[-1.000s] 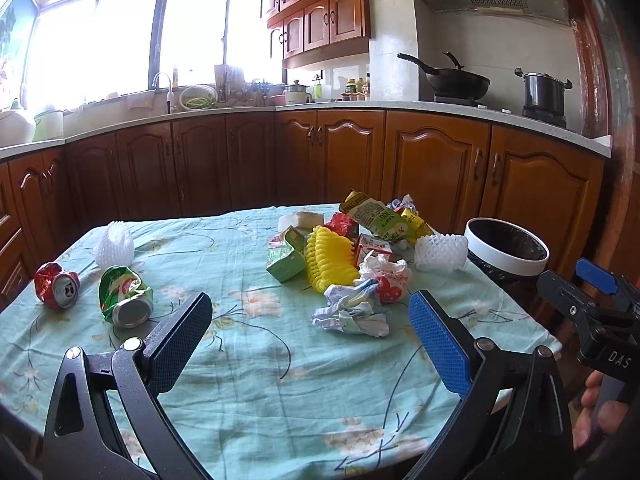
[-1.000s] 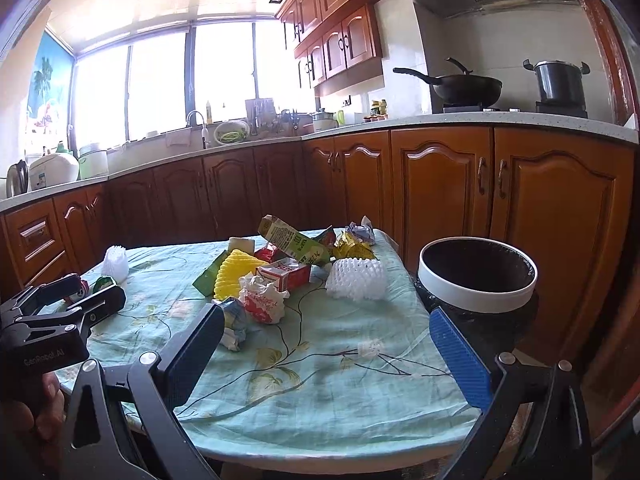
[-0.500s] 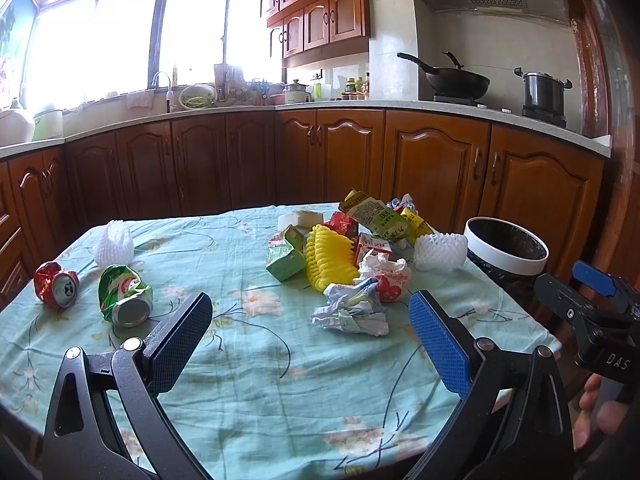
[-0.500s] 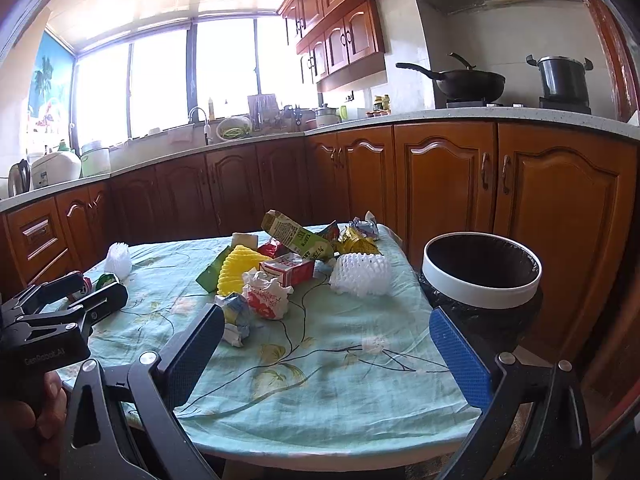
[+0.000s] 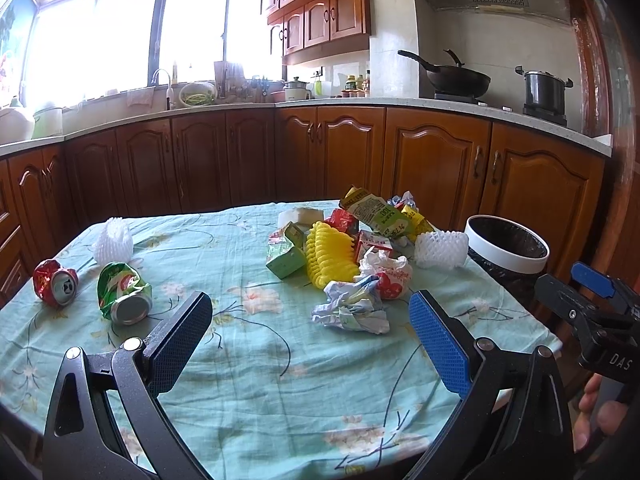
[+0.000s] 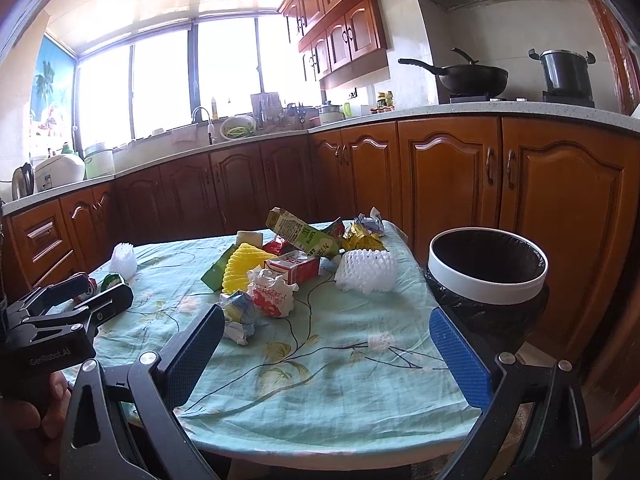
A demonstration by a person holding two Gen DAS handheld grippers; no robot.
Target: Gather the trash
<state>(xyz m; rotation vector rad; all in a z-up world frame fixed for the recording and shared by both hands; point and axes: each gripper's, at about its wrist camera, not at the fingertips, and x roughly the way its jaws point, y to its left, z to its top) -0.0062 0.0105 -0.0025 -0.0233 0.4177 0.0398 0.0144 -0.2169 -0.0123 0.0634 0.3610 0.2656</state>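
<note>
A pile of trash lies on the teal flowered tablecloth (image 5: 248, 364): a crumpled blue-white wrapper (image 5: 352, 308), a red-white wrapper (image 5: 388, 272), a yellow ridged piece (image 5: 328, 258), a green carton (image 5: 286, 254), a milk carton (image 5: 376, 214) and a white foam net (image 5: 440, 248). Two crushed cans, one green (image 5: 124, 292) and one red (image 5: 54, 286), lie at the left. My left gripper (image 5: 310, 340) is open and empty above the near cloth. My right gripper (image 6: 326, 354) is open and empty, near the wrappers (image 6: 272, 296). A white-rimmed bin (image 6: 486, 270) with a black liner stands right of the table.
Another white foam net (image 5: 114, 236) sits at the far left of the table. Brown wooden cabinets (image 5: 436, 168) run behind and to the right. A wok (image 5: 456, 76) and a pot (image 5: 544, 90) stand on the counter. The right gripper also shows in the left wrist view (image 5: 592, 312).
The right gripper has moved slightly forward toward the table; the trash and bin look a little nearer in its view. The left gripper has hardly moved.
</note>
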